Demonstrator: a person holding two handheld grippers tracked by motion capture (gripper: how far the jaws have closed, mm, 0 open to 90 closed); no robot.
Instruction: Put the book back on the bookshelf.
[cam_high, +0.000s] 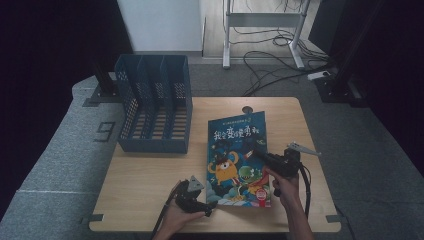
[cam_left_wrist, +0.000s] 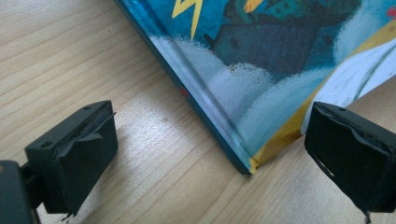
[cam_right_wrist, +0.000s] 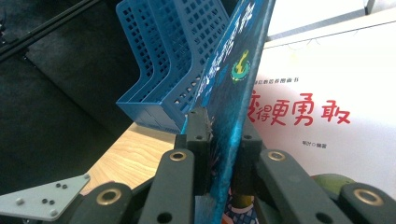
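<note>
A picture book (cam_high: 237, 150) with a dark blue cartoon cover lies on the wooden table (cam_high: 145, 175), right of centre. My right gripper (cam_high: 258, 154) reaches in from the book's right edge. In the right gripper view this gripper (cam_right_wrist: 224, 135) is shut on the front cover (cam_right_wrist: 233, 70), which stands lifted off the white title page (cam_right_wrist: 327, 93). My left gripper (cam_high: 212, 204) rests at the book's near left corner. Its jaws (cam_left_wrist: 212, 123) stand wide open on either side of that book corner (cam_left_wrist: 245, 163) without touching it.
A blue mesh file rack (cam_high: 155, 102) with three slots stands at the table's back left, also seen beyond the lifted cover as the rack (cam_right_wrist: 163, 70). A round cable hole (cam_high: 247, 109) sits at the far edge. Cables and a desk frame (cam_high: 262, 20) lie on the floor behind.
</note>
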